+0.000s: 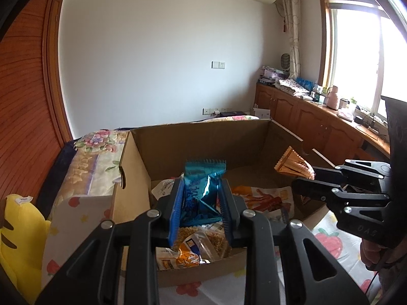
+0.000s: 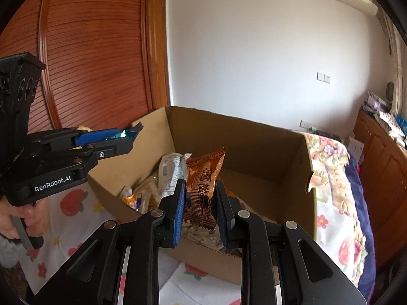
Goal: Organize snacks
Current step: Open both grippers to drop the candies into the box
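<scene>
An open cardboard box [image 1: 198, 132] stands on a bed, with several snack packets lying on its floor. My left gripper [image 1: 201, 185] is shut on a shiny blue packet [image 1: 201, 190], held above the near part of the box. The right gripper [image 1: 296, 181] comes in from the right over the box edge, shut on an orange-brown packet [image 1: 292, 164]. In the right wrist view the right gripper [image 2: 199, 185] clamps that orange-brown packet [image 2: 203, 190] above the box [image 2: 254, 137]. The left gripper [image 2: 132, 137] shows at the left with the blue packet [image 2: 124, 134] just peeking out.
The bed has a floral quilt [image 1: 96, 157] and a strawberry-print sheet [image 1: 330, 244]. A yellow plush toy [image 1: 17, 233] lies at the left. A wooden cabinet [image 1: 318, 119] with clutter runs under the window. A hand [image 2: 15, 218] grips the left gripper's handle. A louvred wardrobe [image 2: 89, 50] stands behind.
</scene>
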`<action>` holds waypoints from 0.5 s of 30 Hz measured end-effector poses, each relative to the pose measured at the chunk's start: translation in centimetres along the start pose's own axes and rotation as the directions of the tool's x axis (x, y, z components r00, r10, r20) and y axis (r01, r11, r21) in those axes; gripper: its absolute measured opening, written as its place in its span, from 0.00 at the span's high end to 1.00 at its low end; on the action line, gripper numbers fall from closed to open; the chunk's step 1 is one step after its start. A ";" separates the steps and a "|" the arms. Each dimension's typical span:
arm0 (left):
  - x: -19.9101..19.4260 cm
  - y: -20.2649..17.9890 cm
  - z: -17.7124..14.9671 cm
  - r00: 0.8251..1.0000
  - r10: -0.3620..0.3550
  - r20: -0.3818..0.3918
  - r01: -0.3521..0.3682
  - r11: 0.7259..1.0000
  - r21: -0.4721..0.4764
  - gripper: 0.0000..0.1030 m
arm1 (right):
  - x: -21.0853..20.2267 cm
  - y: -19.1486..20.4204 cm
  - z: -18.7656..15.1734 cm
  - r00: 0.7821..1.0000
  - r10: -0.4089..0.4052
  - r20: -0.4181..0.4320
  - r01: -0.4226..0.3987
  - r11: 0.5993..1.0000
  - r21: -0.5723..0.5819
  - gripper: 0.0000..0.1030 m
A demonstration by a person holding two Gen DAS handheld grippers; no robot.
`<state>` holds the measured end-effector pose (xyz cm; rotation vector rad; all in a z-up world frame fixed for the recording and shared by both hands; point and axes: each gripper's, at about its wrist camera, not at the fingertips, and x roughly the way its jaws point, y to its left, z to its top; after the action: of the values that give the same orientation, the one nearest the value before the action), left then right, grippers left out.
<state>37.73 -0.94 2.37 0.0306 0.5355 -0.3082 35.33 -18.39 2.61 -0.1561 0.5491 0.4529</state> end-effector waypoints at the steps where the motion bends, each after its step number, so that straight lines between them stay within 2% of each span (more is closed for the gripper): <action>1: 0.3 0.1 -0.1 1.000 0.002 -0.005 -0.002 1.000 -0.003 0.75 | 0.2 -0.1 -0.1 1.000 0.001 -0.003 0.000 1.000 0.005 0.80; 4: 1.0 0.0 -0.3 1.000 0.003 -0.017 -0.003 1.000 -0.009 0.75 | 0.7 -0.5 -0.1 1.000 -0.002 -0.010 0.003 1.000 0.014 0.80; 7: 1.4 -0.1 -0.3 1.000 0.010 -0.027 -0.011 1.000 -0.012 0.69 | 1.4 -0.9 0.0 1.000 -0.004 -0.022 0.005 1.000 0.026 0.79; 10: 1.4 0.0 -0.5 0.999 0.012 -0.036 -0.013 1.000 -0.024 0.67 | 1.7 -1.5 -0.2 0.999 -0.008 -0.033 0.009 0.999 0.047 0.77; 12: 1.1 -0.2 -0.7 0.999 0.012 -0.043 -0.013 1.000 -0.023 0.66 | 1.6 -1.6 -0.3 0.999 -0.017 -0.034 0.019 0.998 0.054 0.68; 15: 0.1 -0.6 -1.1 0.999 0.027 -0.044 -0.028 1.000 -0.013 0.66 | 1.1 -1.7 -0.4 0.999 -0.018 -0.041 0.020 0.998 0.062 0.67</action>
<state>37.05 -1.39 1.41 0.0321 0.5800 -0.2775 36.79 -19.58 1.75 -0.1109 0.6008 0.4141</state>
